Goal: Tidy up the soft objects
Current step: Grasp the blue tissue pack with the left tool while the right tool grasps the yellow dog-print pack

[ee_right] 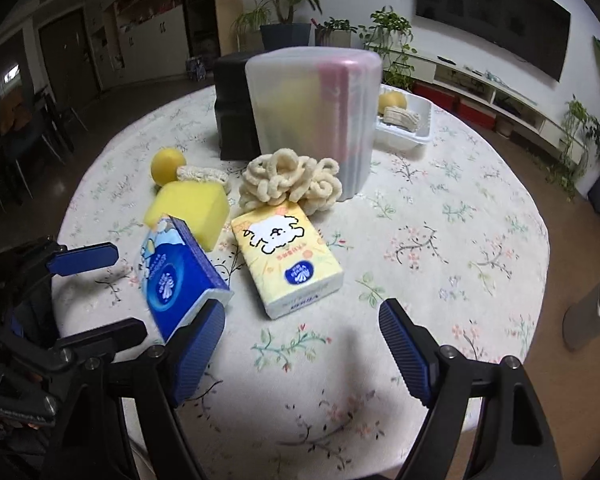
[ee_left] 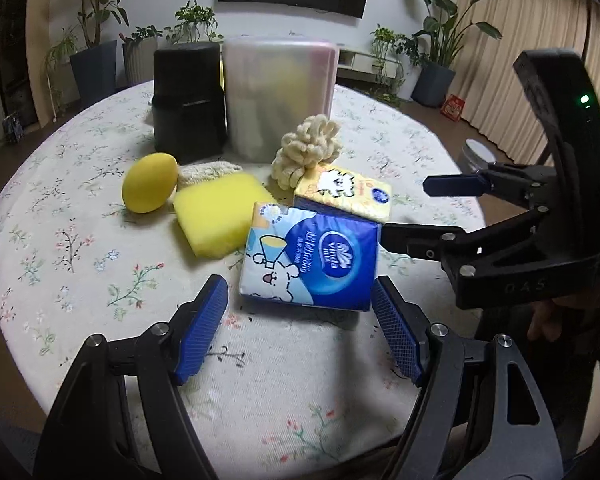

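Floral-clothed bench (ee_left: pixel 80 248) at frame centre carries loose blue tissue pack (ee_left: pixel 312 260), yellow tissue pack (ee_right: pixel 286 256) and sponge (ee_left: pixel 216 216); sorting looks barely begun. Your left gripper (ee_left: pixel 300 328) and right gripper (ee_right: pixel 302 344) hold their fingers apart, gripping nothing.

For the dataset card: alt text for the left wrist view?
Open left tool hovers before a blue tissue pack on a floral tablecloth, beside a yellow tissue pack, yellow sponge and yellow ball.

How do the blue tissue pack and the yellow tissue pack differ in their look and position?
The blue tissue pack has a blue wrapper; the yellow tissue pack has a pale yellow one. The blue pack lies tilted, propped on the yellow sponge; the yellow pack lies flat on the tablecloth. Both show a white cartoon dog and a blue oval logo.
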{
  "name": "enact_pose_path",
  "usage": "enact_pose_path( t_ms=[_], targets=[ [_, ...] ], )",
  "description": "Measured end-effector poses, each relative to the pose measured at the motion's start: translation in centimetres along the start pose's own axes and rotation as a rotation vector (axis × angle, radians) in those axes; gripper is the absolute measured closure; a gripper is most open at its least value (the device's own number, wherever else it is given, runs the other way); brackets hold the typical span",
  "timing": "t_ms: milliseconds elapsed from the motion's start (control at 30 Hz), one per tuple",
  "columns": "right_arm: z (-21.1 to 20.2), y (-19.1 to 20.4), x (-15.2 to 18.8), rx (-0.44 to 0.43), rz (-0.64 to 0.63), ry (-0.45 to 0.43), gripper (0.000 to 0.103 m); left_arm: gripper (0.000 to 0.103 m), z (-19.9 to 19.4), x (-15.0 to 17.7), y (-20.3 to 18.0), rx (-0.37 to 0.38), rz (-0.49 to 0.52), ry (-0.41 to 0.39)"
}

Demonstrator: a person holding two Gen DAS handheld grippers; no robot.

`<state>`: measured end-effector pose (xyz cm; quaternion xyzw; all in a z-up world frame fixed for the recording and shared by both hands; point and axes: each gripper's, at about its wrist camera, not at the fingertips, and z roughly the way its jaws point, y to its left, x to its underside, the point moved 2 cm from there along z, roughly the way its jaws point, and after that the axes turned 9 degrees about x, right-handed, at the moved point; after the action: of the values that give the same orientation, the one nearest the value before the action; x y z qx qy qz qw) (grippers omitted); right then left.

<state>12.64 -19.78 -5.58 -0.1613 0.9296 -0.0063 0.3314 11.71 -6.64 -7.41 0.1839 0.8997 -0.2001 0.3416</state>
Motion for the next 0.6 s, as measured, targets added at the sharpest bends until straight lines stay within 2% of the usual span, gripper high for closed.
enact_pose_path(
  t_ms=[67,167,367,600],
  targets=[
    [0.4,0.1,-0.2,0.005,-0.018,0.002,0.021,0.03,0.6,0.1,0.2,0.004,-0.002,0.014],
    [1.1,0.0,-0.4,0.01,-0.033,0.008,0.021,0.023,1.1,0.0,0.3,0.015,-0.016,0.019],
    [2.1,-0.5,-0.8,-0.008,-0.058,0.029,0.021,0.023,1.2,-0.6,-0.6,0.025,0.009,0.01],
    [3.0,0.0,-1.4,-0.023,-0.114,0.027,0.021,0.02,2.6,-0.6,-0.3,-0.021,-0.002,0.057]
  ],
)
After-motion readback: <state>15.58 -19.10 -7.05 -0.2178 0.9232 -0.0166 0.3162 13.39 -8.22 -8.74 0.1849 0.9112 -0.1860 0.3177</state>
